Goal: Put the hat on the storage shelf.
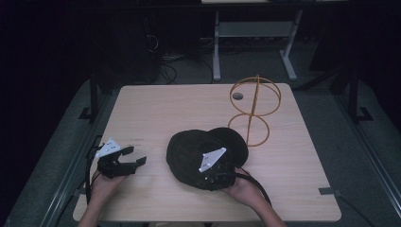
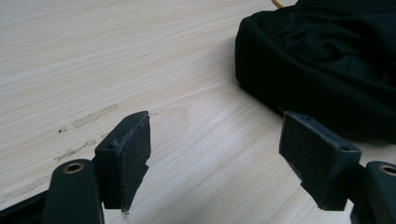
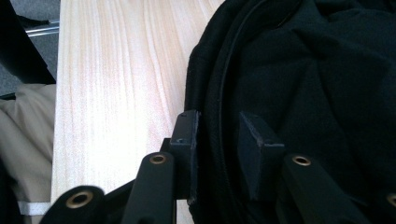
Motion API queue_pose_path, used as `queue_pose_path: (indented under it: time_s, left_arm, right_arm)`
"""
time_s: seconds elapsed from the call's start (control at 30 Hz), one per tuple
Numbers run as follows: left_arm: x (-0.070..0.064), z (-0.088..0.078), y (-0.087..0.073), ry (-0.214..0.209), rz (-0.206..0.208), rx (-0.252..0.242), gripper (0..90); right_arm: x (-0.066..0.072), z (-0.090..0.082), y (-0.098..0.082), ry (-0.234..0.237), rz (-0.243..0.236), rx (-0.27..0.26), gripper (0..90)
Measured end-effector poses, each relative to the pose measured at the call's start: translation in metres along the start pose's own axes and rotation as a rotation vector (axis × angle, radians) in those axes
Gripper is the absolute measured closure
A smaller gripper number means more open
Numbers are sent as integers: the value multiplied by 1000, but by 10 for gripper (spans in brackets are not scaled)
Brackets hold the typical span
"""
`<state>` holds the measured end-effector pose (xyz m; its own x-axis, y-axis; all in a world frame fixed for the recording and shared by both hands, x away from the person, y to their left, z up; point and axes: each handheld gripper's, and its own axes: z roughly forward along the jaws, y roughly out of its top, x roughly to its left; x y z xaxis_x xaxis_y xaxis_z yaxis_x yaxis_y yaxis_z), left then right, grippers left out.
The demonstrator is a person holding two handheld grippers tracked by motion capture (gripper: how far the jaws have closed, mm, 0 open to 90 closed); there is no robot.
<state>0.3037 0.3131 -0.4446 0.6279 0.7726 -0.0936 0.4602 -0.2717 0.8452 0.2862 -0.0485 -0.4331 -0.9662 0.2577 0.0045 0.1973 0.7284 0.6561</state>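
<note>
A black cap lies crumpled on the wooden table, a little right of the middle. My right gripper sits at the cap's near edge, with a hand behind it. In the right gripper view the cap has its stitched rim between the two pads, and my right gripper is shut on that rim. My left gripper rests low over the table at the front left, open and with nothing between its fingers. In the left gripper view, bare wood lies under my left gripper, and the cap is off to the upper right, apart from it.
A gold wire stand made of two rings on an upright rod rises at the back right, just behind the cap. A small round hole marks the tabletop near it. Desk legs and cables stand on the floor beyond the far edge.
</note>
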Motion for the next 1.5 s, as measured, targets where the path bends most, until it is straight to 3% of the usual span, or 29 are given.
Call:
queue_pose_path:
  time_s: [0.13,0.33,0.43,0.73,1.23,1.5]
  left_arm:
    - [0,0,0,-1,3,4,249]
    - [0,0,0,-4,-1,0,249]
    - [0,0,0,-5,-1,-2,249]
    - [-1,0,1,-10,5,0,249]
    - [-5,1,3,-40,3,-8,248]
    - [-11,2,6,-63,14,-12,249]
  right_arm:
    - [-1,2,-2,10,16,-1,677]
    - [2,9,-1,14,1,19,700]
    - [4,13,-1,11,-16,41,716]
    - [9,7,3,-22,-37,35,751]
    - [11,-18,16,-45,-44,-45,738]
    - [11,-37,21,-43,-16,-107,731]
